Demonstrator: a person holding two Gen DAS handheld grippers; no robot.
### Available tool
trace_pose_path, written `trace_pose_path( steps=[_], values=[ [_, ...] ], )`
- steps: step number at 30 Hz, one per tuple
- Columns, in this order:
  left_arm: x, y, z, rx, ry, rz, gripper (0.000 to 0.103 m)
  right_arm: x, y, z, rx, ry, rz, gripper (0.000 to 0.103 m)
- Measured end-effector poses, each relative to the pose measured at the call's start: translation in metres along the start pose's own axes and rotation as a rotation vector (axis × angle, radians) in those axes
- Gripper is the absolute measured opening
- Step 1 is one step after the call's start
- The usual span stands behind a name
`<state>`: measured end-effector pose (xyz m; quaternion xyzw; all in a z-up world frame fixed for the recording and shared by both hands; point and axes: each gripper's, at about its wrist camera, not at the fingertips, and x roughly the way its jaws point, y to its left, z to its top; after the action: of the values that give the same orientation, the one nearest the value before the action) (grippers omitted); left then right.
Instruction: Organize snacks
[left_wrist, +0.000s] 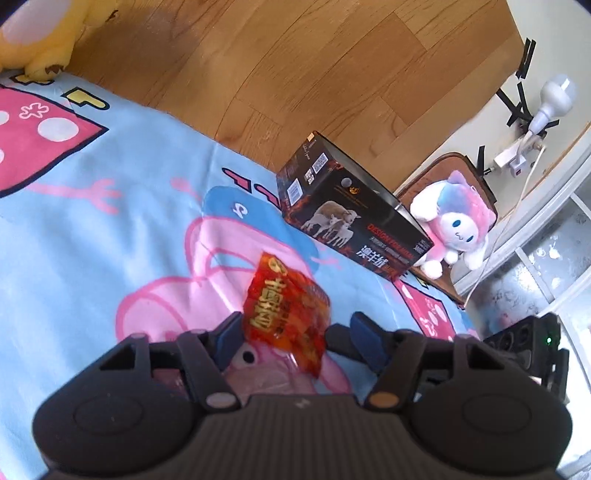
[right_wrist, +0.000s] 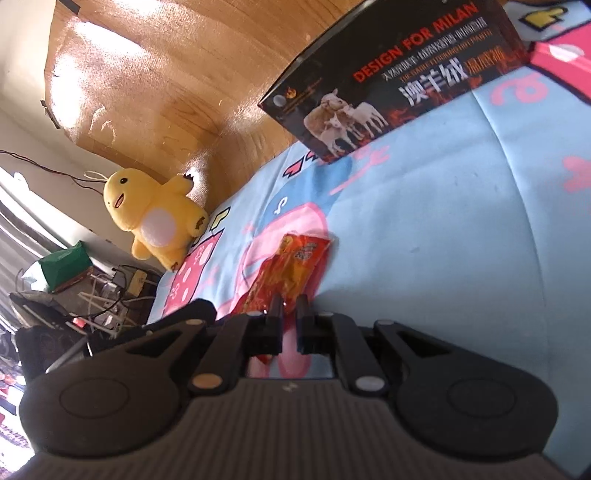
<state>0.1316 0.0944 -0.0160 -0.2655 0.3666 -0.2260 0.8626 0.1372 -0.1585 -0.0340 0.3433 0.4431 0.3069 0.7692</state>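
Left claw (left_wrist: 291, 332) is spread around one red snack packet (left_wrist: 286, 314), its pads not visibly pressing. Right claw (right_wrist: 290, 306), nearly pressed together, sits at the same packet's near edge; whether it pinches it, cannot tell. Packet lies on the cartoon bedsheet (left_wrist: 110, 229). One black box (left_wrist: 351, 214) beyond. Sorting looks barely begun: one snack, unplaced.

Red snack packet (left_wrist: 286, 314), glossy translucent plastic with gold lettering, crumpled and tilted up off the blue cartoon-print bedspread (left_wrist: 110, 221), in front of me; near it stands the black open-topped box (left_wrist: 351, 210).
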Motion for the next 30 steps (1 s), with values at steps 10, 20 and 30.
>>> trace_pose_path(
  steps=[10, 20, 30],
  values=[
    [0.006, 0.041, 0.003, -0.265, 0.038, -0.081, 0.005, -0.004, 0.003, 0.006, -0.033, -0.073, -0.042, 0.026],
    [0.012, 0.028, 0.010, -0.329, 0.046, -0.206, 0.006, -0.012, 0.004, 0.004, -0.044, -0.072, -0.012, 0.047],
    [0.035, 0.004, 0.026, -0.255, 0.080, -0.156, 0.056, -0.008, 0.005, 0.004, -0.080, -0.077, -0.002, 0.043]
  ],
)
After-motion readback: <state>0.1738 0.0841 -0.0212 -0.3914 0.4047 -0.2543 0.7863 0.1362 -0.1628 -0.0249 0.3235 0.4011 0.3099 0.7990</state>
